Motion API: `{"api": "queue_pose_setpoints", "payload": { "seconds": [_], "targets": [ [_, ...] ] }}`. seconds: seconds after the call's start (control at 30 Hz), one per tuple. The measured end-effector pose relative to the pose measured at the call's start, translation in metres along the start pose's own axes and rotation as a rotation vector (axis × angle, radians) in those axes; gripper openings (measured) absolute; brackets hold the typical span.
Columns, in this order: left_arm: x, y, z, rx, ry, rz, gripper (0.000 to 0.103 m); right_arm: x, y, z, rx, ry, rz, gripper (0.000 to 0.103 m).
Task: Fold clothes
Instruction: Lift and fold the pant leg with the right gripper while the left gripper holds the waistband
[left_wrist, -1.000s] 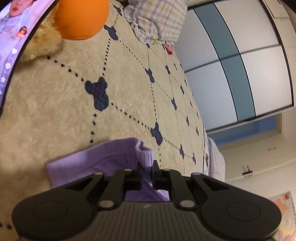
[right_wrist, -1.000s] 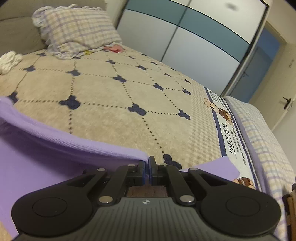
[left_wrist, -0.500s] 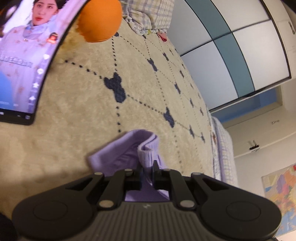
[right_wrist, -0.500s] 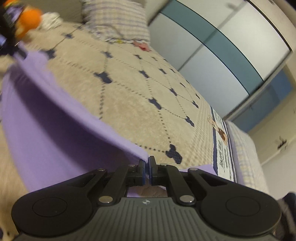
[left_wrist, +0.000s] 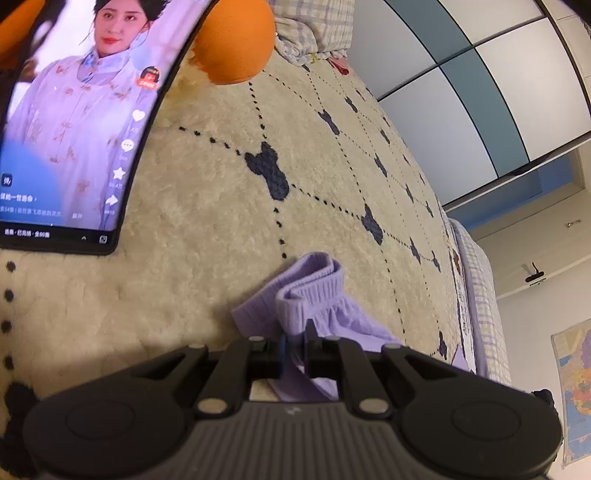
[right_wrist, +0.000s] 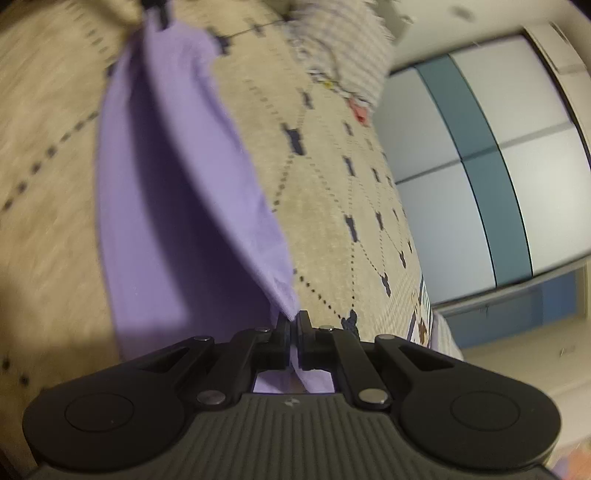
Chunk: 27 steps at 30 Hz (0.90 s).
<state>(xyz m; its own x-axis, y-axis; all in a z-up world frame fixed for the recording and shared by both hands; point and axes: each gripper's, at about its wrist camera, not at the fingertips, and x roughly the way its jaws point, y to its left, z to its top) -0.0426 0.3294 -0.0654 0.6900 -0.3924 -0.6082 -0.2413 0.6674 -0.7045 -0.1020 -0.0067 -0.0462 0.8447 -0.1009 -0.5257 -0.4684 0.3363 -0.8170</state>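
On my left wrist view, the left gripper (left_wrist: 294, 338) pinches the ribbed waistband of a lilac garment (left_wrist: 314, 295) at lower centre of the frame, fingers narrowed onto the cloth. The garment bunches just ahead of the fingers on a cream blanket (left_wrist: 207, 206) patterned with dark dotted lines and navy mouse-head shapes. A lit phone screen (left_wrist: 70, 122) fills the upper left, standing on the blanket well clear of the cloth, with an orange ball-like object (left_wrist: 232, 40) behind it at top centre. A checked pillow (left_wrist: 314, 26) lies at the top edge; grey and teal wardrobe doors (left_wrist: 480, 103) curve across the upper right.

On my right wrist view, the right gripper (right_wrist: 293, 330) is clamped on a corner of the same garment (right_wrist: 166, 192), which stretches as a taut, blurred sheet from lower centre to the upper left, lifted off the blanket (right_wrist: 325, 206). The pillow (right_wrist: 340, 48) and wardrobe doors (right_wrist: 480, 166) sit to the upper right.

Against a second ago, my right view has rolled sharply and the sheet now runs steeply up the frame; in my left view the phone looms far larger and less cloth shows
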Motion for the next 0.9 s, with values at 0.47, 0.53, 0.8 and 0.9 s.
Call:
{"api": "queue_pose_setpoints", "payload": {
  "seconds": [0.47, 0.53, 0.8, 0.9],
  "targets": [
    [-0.003, 0.001, 0.004, 0.008, -0.034, 0.035, 0.009, -0.004, 0.045, 0.003, -0.238, 0.018, 0.027, 0.004],
    [0.0, 0.002, 0.006, 0.009, -0.029, 0.042, 0.01, -0.004, 0.049, 0.003, -0.261, 0.025, 0.034, 0.004],
    [0.007, 0.0, 0.006, 0.026, 0.01, 0.072, 0.015, -0.003, 0.054, 0.0, -0.249, 0.037, 0.062, 0.004],
    [0.002, 0.0, 0.005, 0.025, 0.005, 0.079, 0.022, -0.001, 0.059, -0.002, -0.247, 0.04, 0.073, 0.004]
  ]
}}
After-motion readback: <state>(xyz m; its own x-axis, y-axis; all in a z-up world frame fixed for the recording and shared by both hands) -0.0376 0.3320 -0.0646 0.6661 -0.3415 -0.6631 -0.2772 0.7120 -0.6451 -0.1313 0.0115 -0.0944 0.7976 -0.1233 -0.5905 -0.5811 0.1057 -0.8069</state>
